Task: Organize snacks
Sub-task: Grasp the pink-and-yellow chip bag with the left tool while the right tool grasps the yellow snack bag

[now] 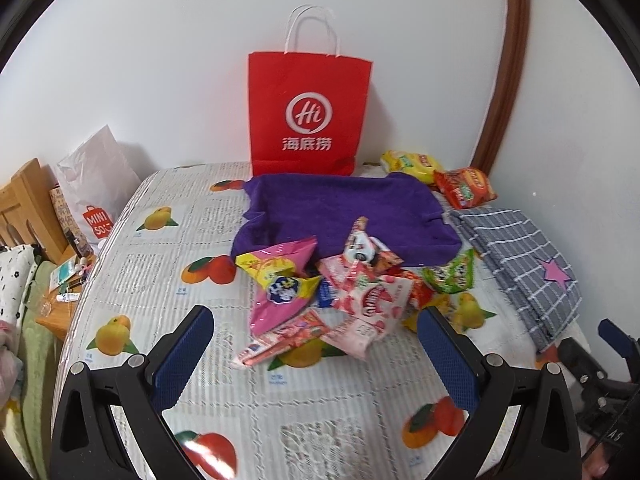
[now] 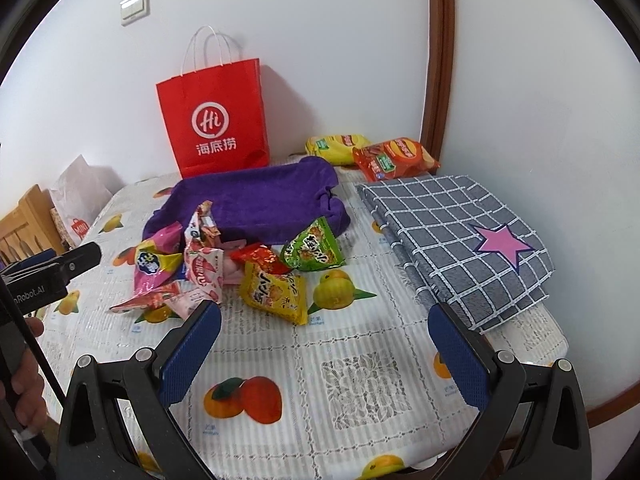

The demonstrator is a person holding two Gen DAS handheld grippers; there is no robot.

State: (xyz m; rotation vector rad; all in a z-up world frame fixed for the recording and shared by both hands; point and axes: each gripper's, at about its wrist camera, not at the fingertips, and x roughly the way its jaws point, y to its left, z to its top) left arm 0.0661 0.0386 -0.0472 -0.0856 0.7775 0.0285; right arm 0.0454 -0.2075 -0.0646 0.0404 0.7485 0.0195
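A heap of small snack packets (image 1: pixel 332 292) (image 2: pixel 224 268) lies mid-table, partly on the front edge of a purple towel (image 1: pixel 344 208) (image 2: pixel 260 200). It includes a pink-and-yellow bag (image 1: pixel 280 280), a green packet (image 2: pixel 314 250) and a yellow packet (image 2: pixel 276 292). Two chip bags, yellow (image 2: pixel 336 146) and red-orange (image 2: pixel 394 158), lie at the back right. A red paper bag (image 1: pixel 308 112) (image 2: pixel 214 120) stands against the wall. My left gripper (image 1: pixel 316 320) hangs open just short of the heap. My right gripper (image 2: pixel 324 320) is open over bare tablecloth, right of the heap.
A folded grey checked cloth with a pink star (image 2: pixel 460 236) (image 1: pixel 520 260) covers the table's right side. The fruit-print tablecloth (image 2: pixel 320 380) shows in front. A white shopping bag (image 1: pixel 96 188) and wooden furniture (image 1: pixel 28 200) stand off the left edge. A hand (image 2: pixel 24 380) holds the left gripper.
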